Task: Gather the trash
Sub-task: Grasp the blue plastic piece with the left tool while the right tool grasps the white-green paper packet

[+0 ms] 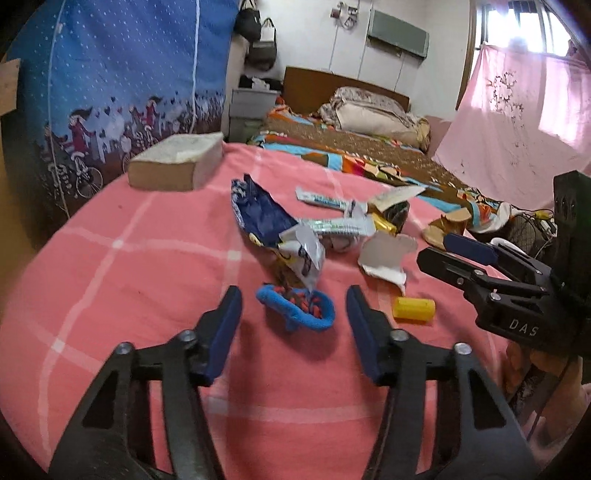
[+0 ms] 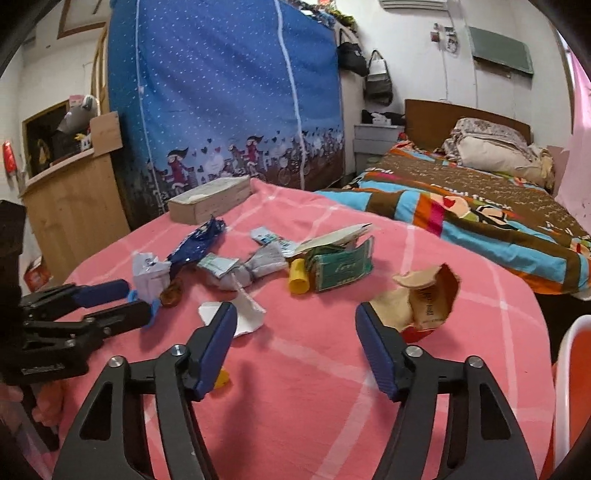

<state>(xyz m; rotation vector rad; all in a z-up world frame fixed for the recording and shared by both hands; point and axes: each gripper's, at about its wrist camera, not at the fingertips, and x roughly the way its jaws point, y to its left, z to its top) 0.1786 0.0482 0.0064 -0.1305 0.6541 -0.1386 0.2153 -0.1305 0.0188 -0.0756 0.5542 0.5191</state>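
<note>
Meanwhile both grippers, left gripper [image 1: 293, 306] and right gripper [image 2: 295, 325], hover spread-fingered and unloaded over bare pink blanket [image 2: 314, 406] before the wrappers [image 1: 295, 236].

I see a blue starry fabric wardrobe [image 2: 229, 92] filling the upper left of the frame, with a wooden cabinet [image 2: 74, 206] at its left. A bed [image 2: 480, 192] with a wooden headboard [image 2: 436, 114] lies at right; white walls [image 2: 413, 55] carry hanging bags [image 2: 376, 81]. A bright window [image 1: 528, 26] glows behind a pink curtain [image 1: 517, 122].

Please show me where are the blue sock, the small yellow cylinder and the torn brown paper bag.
blue sock [image 1: 295, 308]: left wrist view, on its blue rim, left side.
yellow cylinder [image 1: 413, 309]: left wrist view, middle of its side.
torn brown paper bag [image 2: 428, 299]: right wrist view, on its open inner face.
</note>
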